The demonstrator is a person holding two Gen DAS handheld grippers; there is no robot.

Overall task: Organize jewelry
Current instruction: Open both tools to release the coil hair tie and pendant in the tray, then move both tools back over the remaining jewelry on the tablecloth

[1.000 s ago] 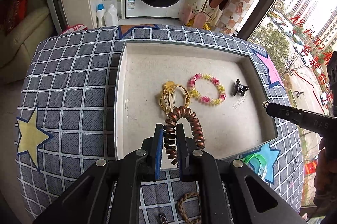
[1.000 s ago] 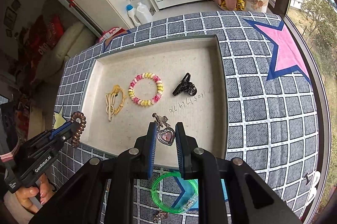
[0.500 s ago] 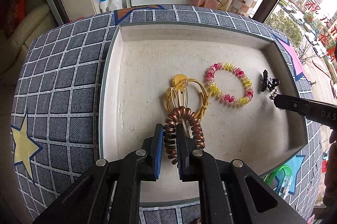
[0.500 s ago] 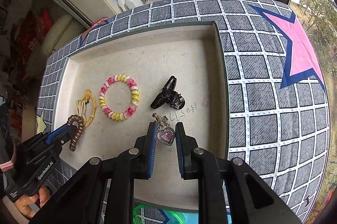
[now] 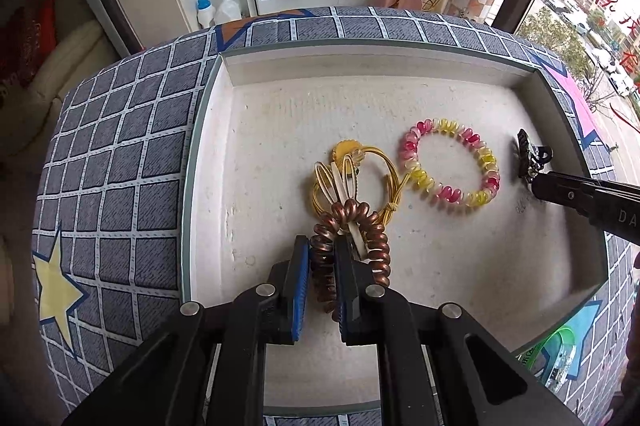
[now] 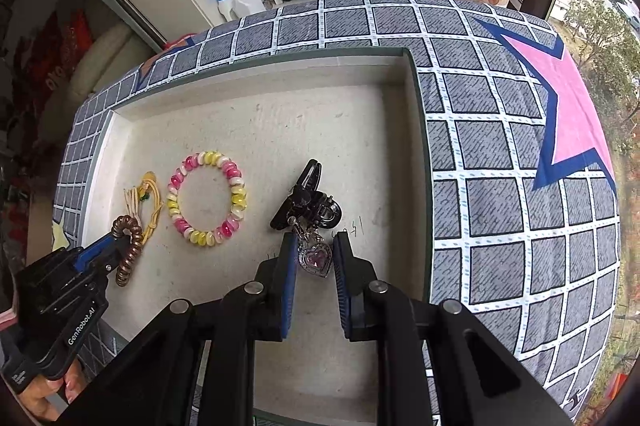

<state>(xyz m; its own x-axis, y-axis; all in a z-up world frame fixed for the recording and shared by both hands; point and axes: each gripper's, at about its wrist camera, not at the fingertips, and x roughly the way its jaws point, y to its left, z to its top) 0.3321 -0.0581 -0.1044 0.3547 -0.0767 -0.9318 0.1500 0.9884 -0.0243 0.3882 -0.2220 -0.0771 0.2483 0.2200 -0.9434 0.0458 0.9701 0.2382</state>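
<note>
Both grippers moved in over the tray point(image 6: 418, 130). Right gripper point(image 6: 314, 258) has spread, heart pendant point(image 6: 316, 258) now loose beside black claw clip point(image 6: 306, 200). Brown coil tie point(image 5: 348, 246) now overlaps yellow tie point(image 5: 360, 170).

both wrist views look steeply down from close above the tray point(image 5: 208, 130), left from its near-left, right from near-right, sharing the pink-yellow bracelet point(image 6: 208, 198).

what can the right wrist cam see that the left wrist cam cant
Only the right wrist view shows the pink heart pendant between the right gripper's fingers, and the hand under the left gripper. Only the left wrist view shows the green bangle outside the tray. Both show the tray, the brown coil hair tie in the left gripper, the yellow cord piece, the pink-and-yellow bracelet and the black claw clip.
</note>
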